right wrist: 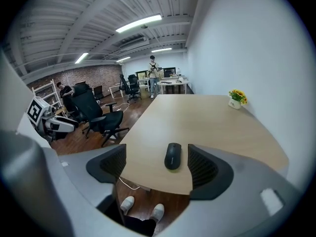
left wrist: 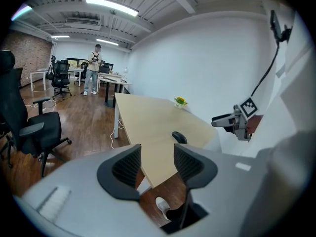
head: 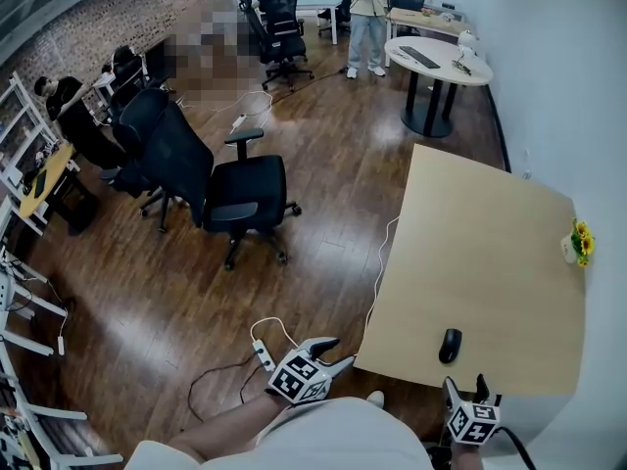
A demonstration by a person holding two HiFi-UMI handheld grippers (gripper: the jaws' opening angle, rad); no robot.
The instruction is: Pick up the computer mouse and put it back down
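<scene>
A black computer mouse (head: 450, 345) lies flat near the front edge of the light wooden table (head: 490, 243). My right gripper (head: 466, 385) hovers just off that edge, behind the mouse, with its jaws open and nothing between them. In the right gripper view the mouse (right wrist: 172, 156) sits ahead of the right gripper (right wrist: 156, 154), nearer the right finger. My left gripper (head: 338, 352) is open and empty over the floor beside the table's near left corner. In the left gripper view the left gripper (left wrist: 157, 149) faces the mouse (left wrist: 179, 137) across that corner.
A small pot of yellow flowers (head: 578, 243) stands at the table's far right edge by the white wall. Black office chairs (head: 235, 199) stand on the wooden floor to the left. A white power strip (head: 263, 352) and cables lie near the left gripper. A person (head: 367, 18) stands by a round table (head: 436, 62) far back.
</scene>
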